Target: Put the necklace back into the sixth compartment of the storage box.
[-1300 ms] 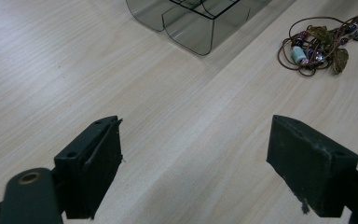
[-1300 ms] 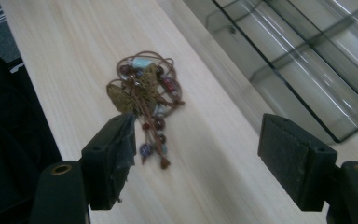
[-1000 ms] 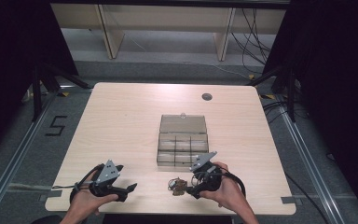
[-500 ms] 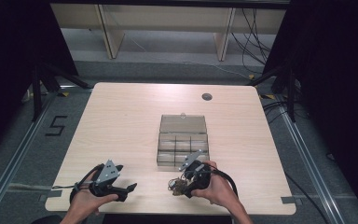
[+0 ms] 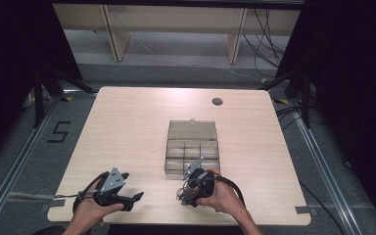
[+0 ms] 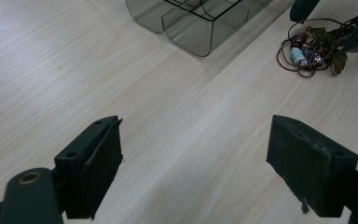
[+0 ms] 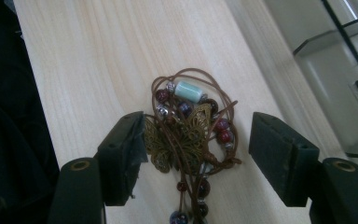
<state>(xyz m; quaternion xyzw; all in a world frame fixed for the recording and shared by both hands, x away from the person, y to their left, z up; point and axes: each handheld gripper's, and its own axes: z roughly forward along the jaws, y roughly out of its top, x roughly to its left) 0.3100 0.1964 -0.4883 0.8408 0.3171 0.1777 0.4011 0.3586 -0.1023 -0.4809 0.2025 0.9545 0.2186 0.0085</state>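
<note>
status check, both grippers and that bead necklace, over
Left gripper open, idle on bare table. Right gripper jaws closing around the necklace, one pad touching, not clamped yet. Clear box just beyond, nothing in the way.

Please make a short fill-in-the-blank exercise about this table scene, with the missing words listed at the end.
1. The beaded necklace lies between the jaws of the ____ gripper.
2. The lid of the clear plastic box is ____.
3. The jaws of the left gripper stand apart over bare ____.
4. Among the dark beads, one long bead is pale ____.

Missing words: right; open; table; green
</note>
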